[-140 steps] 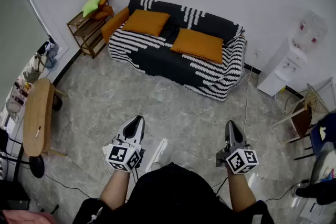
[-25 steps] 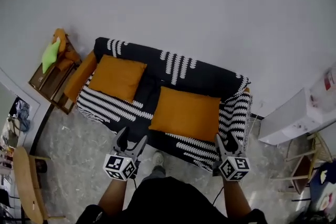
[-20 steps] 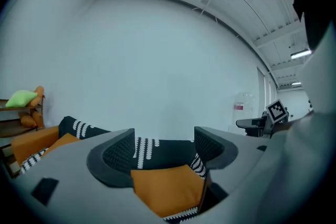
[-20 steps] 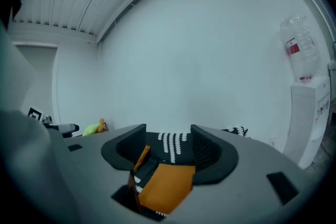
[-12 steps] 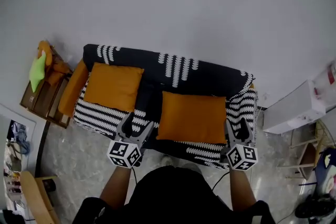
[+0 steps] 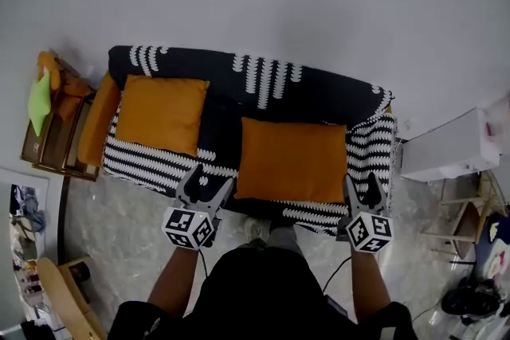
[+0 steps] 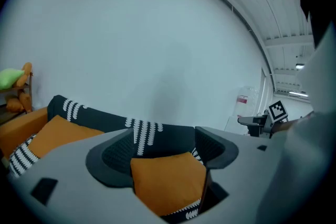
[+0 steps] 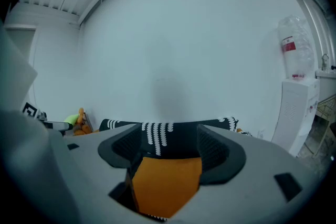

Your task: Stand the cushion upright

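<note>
Two orange cushions lie flat on the seat of a black-and-white striped sofa [image 6: 263, 87]. The right cushion [image 6: 291, 159] is the nearer one, and the left cushion [image 6: 159, 114] lies further left. My left gripper [image 6: 205, 184] is open, just off the near cushion's front left corner. My right gripper [image 6: 361, 185] is open beside its front right corner. In the left gripper view that cushion [image 7: 168, 186] shows beyond the spread jaws, with nothing between the pads. In the right gripper view the cushion [image 8: 165, 183] also lies beyond empty jaws.
A wooden shelf [image 6: 44, 139] with green and orange soft toys stands left of the sofa. A white water dispenser [image 6: 450, 147] stands at the right, with a chair [image 6: 466, 231] near it. A wooden table [image 6: 68, 295] is at the lower left.
The person has walked up to the sofa. Both grippers have come forward to the front corners of the right cushion. The right jaws stand wider than a second ago.
</note>
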